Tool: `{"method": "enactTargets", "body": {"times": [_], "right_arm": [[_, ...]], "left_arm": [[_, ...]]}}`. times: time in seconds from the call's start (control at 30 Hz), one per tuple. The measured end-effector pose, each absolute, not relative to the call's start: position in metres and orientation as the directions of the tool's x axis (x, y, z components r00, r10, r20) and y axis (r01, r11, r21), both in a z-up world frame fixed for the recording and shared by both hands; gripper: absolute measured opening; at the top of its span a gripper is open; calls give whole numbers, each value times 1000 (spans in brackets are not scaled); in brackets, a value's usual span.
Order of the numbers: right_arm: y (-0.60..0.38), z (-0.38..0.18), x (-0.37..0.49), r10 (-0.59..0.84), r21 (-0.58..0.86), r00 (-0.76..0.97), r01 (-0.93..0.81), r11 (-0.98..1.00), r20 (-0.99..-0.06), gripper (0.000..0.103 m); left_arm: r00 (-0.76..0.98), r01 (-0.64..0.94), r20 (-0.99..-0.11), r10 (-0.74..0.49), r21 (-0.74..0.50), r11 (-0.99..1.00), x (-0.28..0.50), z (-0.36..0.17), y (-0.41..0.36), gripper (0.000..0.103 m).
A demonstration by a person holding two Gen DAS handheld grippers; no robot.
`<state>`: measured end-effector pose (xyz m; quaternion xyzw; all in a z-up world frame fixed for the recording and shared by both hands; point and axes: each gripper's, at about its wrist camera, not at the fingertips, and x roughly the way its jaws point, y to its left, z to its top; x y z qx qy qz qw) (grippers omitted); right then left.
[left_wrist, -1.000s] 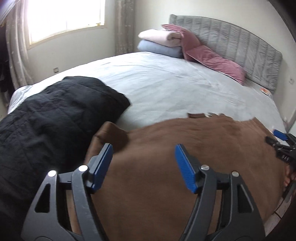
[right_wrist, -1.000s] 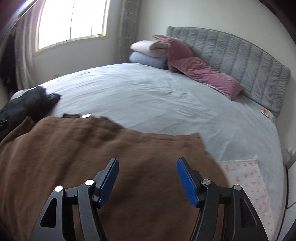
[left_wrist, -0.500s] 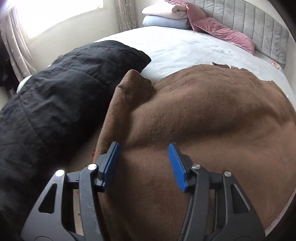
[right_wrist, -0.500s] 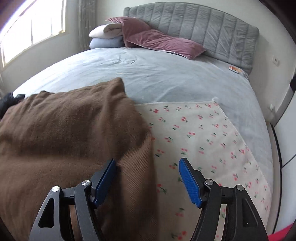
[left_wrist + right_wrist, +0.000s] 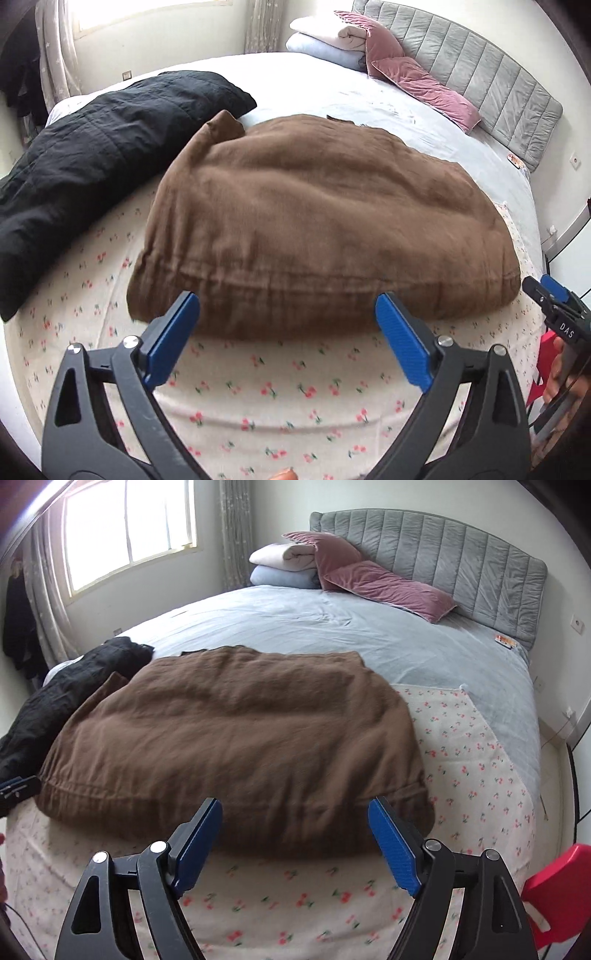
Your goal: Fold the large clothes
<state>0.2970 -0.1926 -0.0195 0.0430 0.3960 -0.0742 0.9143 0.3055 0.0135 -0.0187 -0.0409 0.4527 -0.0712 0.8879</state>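
A folded brown fleece garment (image 5: 325, 221) lies as a thick rounded bundle on a cream cloth printed with small red cherries (image 5: 280, 413), which is spread over the near end of a bed with a pale blue-grey cover (image 5: 332, 627). In the left wrist view the bundle fills the centre, its hemmed near edge just beyond the fingertips.

The left gripper (image 5: 288, 332) hangs over the cherry cloth at 6 o'clock; its blue-padded fingers (image 5: 173, 336) have just been opening and stand spread wide, released, with nothing between them. The right gripper (image 5: 295, 834) is likewise released, its fingers (image 5: 391, 845) having just spread, clear of the brown hem and holding nothing.

A crumpled black quilted garment (image 5: 92, 162) lies at 9 to 10 o'clock, touching the brown bundle's far left corner. Towards 1 o'clock, a dusty pink velvet pillow (image 5: 388, 583) and a stack of folded white and pale blue blankets (image 5: 284, 565) rest against a grey padded headboard (image 5: 443, 554).
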Motion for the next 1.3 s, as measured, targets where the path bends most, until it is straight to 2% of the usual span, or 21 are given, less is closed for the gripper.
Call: {"method": "enactTargets", "body": {"times": [0.1,0.17,0.43,1.3], "right_arm": [[-165,-15,276,-59,55,673,147,988,-737,83],[-149,-14,264,-81,29,661,155,988,-746,86],[-124,-23,245,-120,-43,627,136,990,-770,89],[-120,-29,242,-108,-43,613,120,992,-783,89]], "left_arm": [[581,87,-803,-133,-101,991,277,-15,0,98],[582,70,-805,-114,-90,993,262,-13,-7,102],[562,-15,-823,-77,-104,994,227,-21,-18,102],[535,20,-842,-74,-75,997,218,-30,-42,102]]}}
